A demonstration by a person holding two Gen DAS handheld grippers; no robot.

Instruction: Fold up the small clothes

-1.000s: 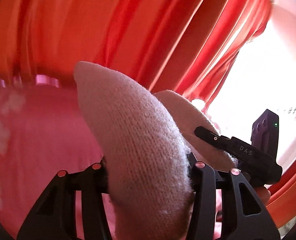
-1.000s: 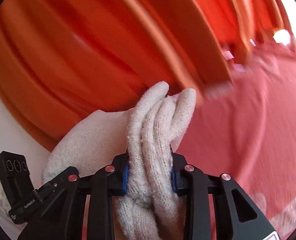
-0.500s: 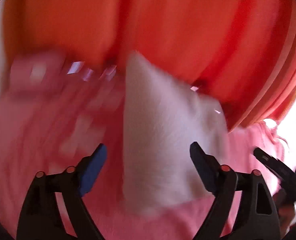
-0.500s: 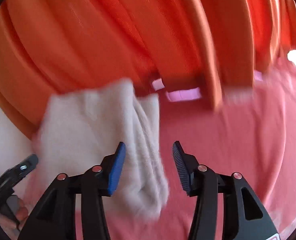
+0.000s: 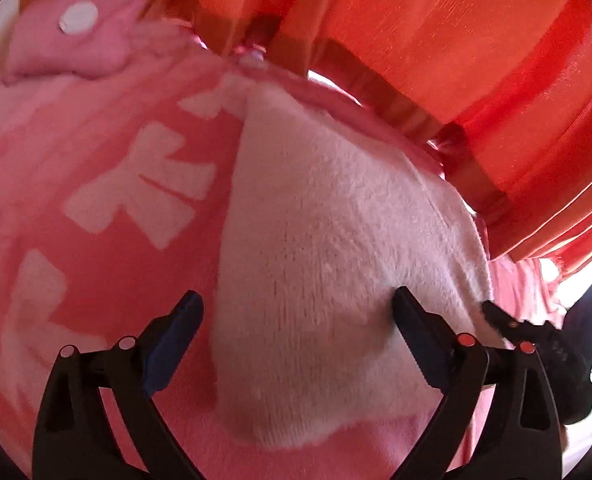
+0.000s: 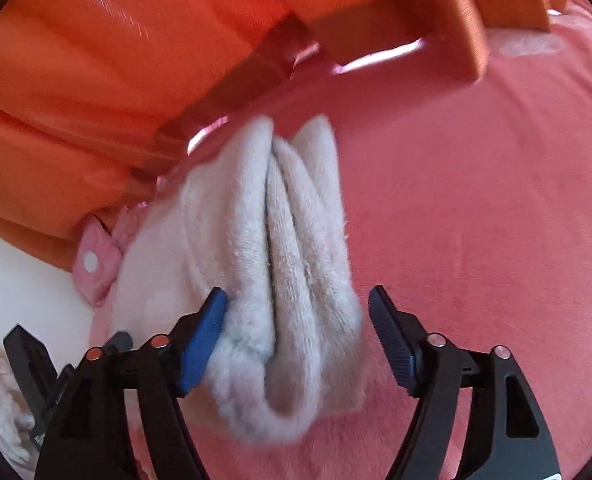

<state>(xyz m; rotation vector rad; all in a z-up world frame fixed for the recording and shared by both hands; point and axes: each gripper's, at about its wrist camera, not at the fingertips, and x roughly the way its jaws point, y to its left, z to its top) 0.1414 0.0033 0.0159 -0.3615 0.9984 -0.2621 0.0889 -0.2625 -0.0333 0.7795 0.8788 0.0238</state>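
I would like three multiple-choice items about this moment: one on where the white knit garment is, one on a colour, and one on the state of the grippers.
1. Where is the white knit garment?
A. Hanging from the curtain
B. Lying on the pink cover
C. Lifted in the air by both grippers

2. What colour is the curtain behind the bed?
A. Orange
B. Blue
C. Green

3. How do the left gripper and the right gripper stand?
A. Both clamped on the garment
B. Only the left one clamped
C. Both open, garment between the fingers

Answers:
1. B, since the garment rests on the pink cover in both wrist views.
2. A, the folds above the bed are orange.
3. C, the jaws have just been opening, with a gap at both left pads and at the right gripper's right-hand pad.
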